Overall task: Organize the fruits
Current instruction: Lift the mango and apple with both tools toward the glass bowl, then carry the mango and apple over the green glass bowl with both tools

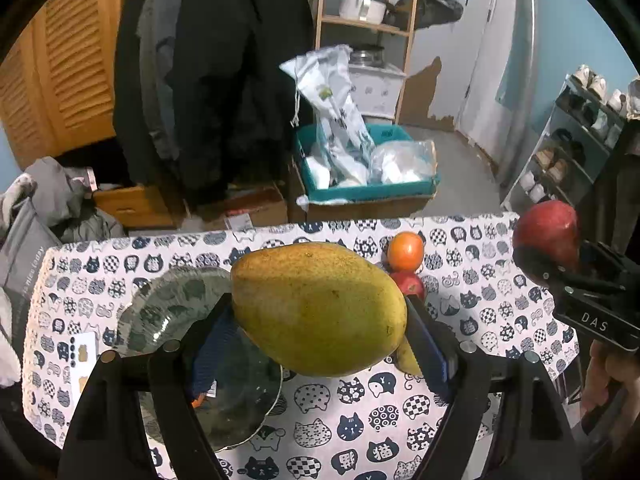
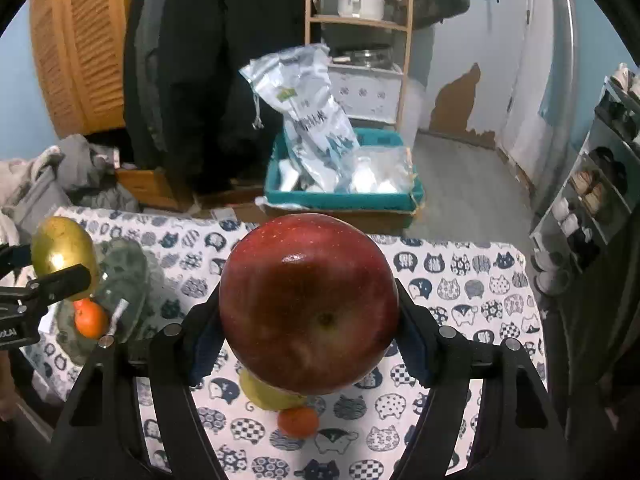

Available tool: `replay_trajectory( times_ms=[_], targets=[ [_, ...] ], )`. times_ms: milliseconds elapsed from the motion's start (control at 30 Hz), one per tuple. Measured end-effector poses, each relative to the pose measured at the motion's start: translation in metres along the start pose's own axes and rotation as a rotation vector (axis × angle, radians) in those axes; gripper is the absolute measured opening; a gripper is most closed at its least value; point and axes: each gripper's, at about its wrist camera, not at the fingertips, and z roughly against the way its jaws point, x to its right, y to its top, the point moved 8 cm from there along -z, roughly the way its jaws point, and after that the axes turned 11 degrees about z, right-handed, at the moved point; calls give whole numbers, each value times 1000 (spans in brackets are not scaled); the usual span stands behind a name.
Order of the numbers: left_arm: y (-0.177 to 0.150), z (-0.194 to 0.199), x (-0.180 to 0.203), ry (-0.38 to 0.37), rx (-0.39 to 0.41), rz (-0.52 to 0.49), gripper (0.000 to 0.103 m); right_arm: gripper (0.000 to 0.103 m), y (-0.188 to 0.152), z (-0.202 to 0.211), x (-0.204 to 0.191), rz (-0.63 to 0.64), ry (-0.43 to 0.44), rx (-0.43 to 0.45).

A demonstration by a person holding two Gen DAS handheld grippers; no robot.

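Item, transport step: we are carrying two fruits above the cat-print tablecloth (image 1: pixel 460 412); left gripper (image 1: pixel 320 320) clamped on the mango (image 1: pixel 316 308); right gripper (image 2: pixel 310 320) clamped on the red apple (image 2: pixel 308 300); glass plate (image 1: pixel 176 304) lying at nine o'clock of the mango, a tangerine (image 2: pixel 91 317) already on it; next we are likely needing to lower both onto it.

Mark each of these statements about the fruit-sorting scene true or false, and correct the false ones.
1. The left gripper holds a mango. True.
2. The right gripper holds a banana. False: its jaws grip a red apple.
3. An orange lies in the glass dish. True.
4. The tablecloth is plain white. False: it is printed with cat faces.
5. Both held fruits rest on the table. False: both are lifted clear of it.
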Motion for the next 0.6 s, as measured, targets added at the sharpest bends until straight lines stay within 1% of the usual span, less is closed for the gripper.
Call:
replay_trajectory(
  times_ms=[367, 600],
  targets=[
    [9, 32, -13, 3, 68, 4, 83, 74, 20, 35, -18, 29, 30, 80],
    [12, 47, -25, 10, 99, 12, 83, 74, 30, 46, -34, 64, 42, 110]
  ],
)
